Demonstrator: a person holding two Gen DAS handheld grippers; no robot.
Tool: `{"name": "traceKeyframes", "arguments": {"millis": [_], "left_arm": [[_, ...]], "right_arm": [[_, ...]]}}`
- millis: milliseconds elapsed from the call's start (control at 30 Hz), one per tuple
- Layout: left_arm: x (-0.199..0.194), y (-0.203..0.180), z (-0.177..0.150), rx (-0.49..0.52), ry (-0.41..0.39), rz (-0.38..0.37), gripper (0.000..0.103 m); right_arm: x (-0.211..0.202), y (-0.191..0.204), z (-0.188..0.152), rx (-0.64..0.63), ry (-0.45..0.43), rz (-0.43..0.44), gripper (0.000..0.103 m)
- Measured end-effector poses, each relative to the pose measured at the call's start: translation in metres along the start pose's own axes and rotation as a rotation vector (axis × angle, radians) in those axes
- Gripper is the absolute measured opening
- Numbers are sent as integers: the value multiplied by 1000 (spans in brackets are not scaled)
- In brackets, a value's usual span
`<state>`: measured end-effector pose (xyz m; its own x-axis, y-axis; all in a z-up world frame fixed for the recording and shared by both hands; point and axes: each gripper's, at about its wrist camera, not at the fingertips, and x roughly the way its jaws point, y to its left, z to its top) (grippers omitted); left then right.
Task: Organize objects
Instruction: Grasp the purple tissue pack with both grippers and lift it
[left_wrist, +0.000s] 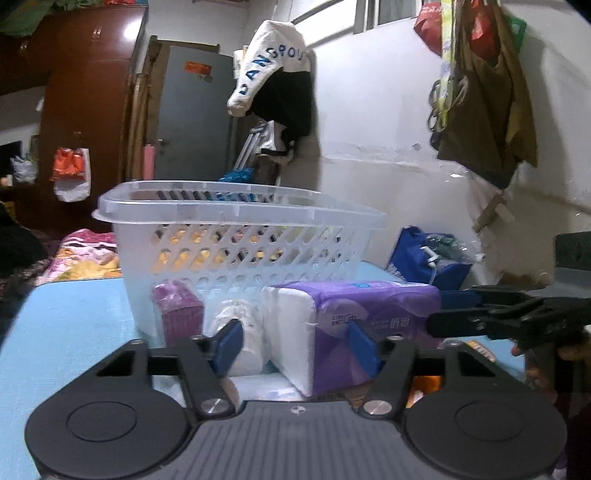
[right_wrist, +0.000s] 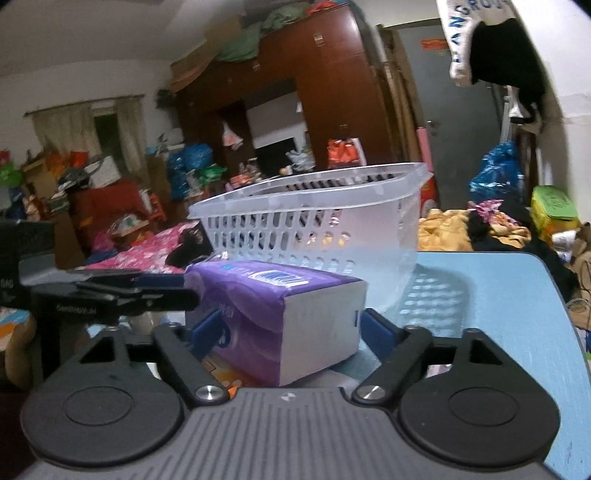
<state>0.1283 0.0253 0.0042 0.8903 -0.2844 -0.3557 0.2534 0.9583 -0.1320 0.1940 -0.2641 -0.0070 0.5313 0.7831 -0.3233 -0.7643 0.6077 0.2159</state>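
A purple and white tissue pack (left_wrist: 347, 325) lies on the blue table (left_wrist: 74, 325) in front of a clear plastic basket (left_wrist: 236, 236). My left gripper (left_wrist: 295, 347) is open, its blue pads either side of the pack's white end and a white roll (left_wrist: 243, 332). My right gripper (right_wrist: 295, 332) has its blue pads around the same tissue pack (right_wrist: 280, 314), which looks raised off the table. The right gripper shows in the left wrist view (left_wrist: 461, 317) beside the pack. The basket (right_wrist: 317, 221) stands behind the pack.
A small magenta box (left_wrist: 179, 314) stands against the basket's front left. An orange packet (right_wrist: 221, 373) lies under the pack. A blue bag (left_wrist: 428, 258) sits off the table's right side. Beds and clutter lie beyond the table's far edge (right_wrist: 480, 254).
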Motion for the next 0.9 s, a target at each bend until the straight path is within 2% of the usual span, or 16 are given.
{"name": "traceKeyframes", "arguments": {"millis": [67,267,467,633,900], "left_arm": [[1,3,0,-8,-3,-27,62],[13,0,-1,15,18,-113,56],[15,-10,-6,54,2,-79,55],[10,-19,-11,92,-29,-43,53],[-22,-33,-4,134,-119,-36,51]], "right_arm": [[3,-2,1,-14,12,13,68],[8,-8,0,-16,33,97,62],[5,-10,-3,-48,17,100,60],[1,4,-3,-132,-13,35,54],[-21,24,7,-203,-90,11,52]]}}
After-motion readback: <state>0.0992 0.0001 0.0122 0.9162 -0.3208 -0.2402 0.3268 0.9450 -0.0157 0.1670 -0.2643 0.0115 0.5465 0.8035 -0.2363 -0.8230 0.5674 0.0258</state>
